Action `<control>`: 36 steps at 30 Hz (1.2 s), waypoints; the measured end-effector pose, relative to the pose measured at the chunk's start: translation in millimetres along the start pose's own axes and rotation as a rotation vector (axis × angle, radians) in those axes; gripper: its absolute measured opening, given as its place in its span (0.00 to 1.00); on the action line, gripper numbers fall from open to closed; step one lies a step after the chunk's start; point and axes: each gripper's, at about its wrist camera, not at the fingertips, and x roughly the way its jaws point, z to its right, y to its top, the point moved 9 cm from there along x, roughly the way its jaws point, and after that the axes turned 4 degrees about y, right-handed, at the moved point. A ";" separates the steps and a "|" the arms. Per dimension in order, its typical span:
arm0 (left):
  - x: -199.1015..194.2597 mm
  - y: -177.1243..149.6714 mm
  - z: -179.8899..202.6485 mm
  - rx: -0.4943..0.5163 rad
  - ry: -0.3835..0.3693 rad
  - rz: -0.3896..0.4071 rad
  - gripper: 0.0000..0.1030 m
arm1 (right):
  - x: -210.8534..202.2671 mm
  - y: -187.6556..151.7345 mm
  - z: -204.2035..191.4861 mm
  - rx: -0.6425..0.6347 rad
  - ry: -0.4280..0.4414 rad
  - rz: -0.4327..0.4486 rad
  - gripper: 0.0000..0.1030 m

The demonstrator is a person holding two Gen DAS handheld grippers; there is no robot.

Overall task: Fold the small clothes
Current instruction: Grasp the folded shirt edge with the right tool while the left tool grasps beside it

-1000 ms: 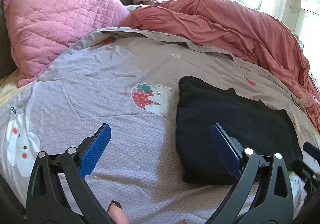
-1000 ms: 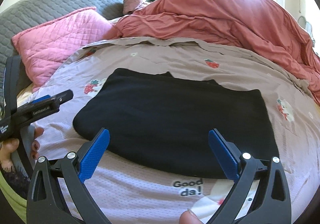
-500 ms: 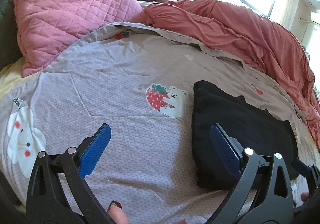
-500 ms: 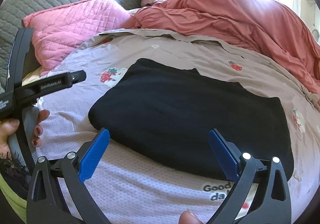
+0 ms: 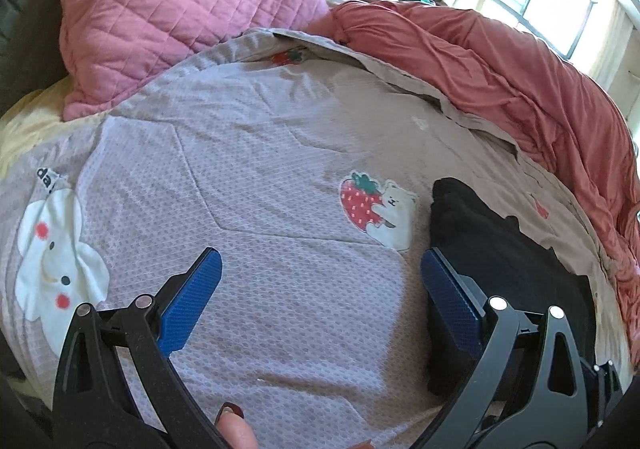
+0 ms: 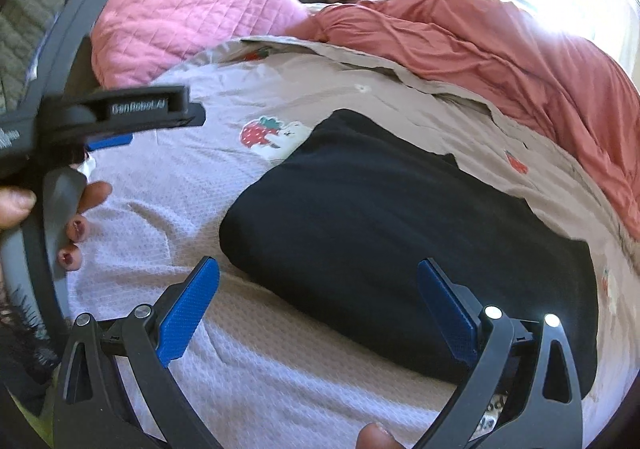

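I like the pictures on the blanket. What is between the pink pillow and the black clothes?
In the left wrist view, between the pink pillow and the black garment lies only the printed bedspread, with a strawberry-and-bear picture just beside the garment.

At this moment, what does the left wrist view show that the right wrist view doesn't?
Only the left wrist view shows the white animal print on the bedcover. Only the right wrist view shows the left gripper from outside, plus the whole black garment. Both show the strawberry-bear print, pink pillow and red duvet.
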 end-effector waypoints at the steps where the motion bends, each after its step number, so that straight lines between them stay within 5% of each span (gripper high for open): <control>1: 0.7 0.2 -1.2 -0.004 0.001 -0.002 0.91 | 4.0 1.0 -2.6 -0.010 -0.007 -0.005 0.96; 7: 5.7 0.6 -8.1 -0.035 0.007 -0.018 0.91 | 31.4 4.6 -23.2 -0.062 -0.005 -0.048 0.96; 12: 8.4 -0.1 -8.1 -0.036 0.006 -0.027 0.91 | 53.9 -3.6 -20.5 -0.130 -0.118 -0.105 0.95; 18: 12.6 -1.5 -3.1 -0.022 0.001 -0.040 0.91 | 50.3 -7.6 -0.6 -0.086 -0.127 -0.069 0.91; 21: 15.7 -3.9 0.2 -0.027 -0.027 -0.059 0.91 | 44.0 -5.0 1.6 -0.065 -0.093 -0.033 0.77; 26: 21.7 -7.1 5.5 -0.043 -0.070 -0.087 0.91 | 30.4 3.8 5.5 0.012 0.015 0.019 0.26; 36: 38.7 -19.6 29.5 -0.107 -0.237 -0.191 0.91 | 9.9 10.8 35.1 0.313 0.297 0.093 0.19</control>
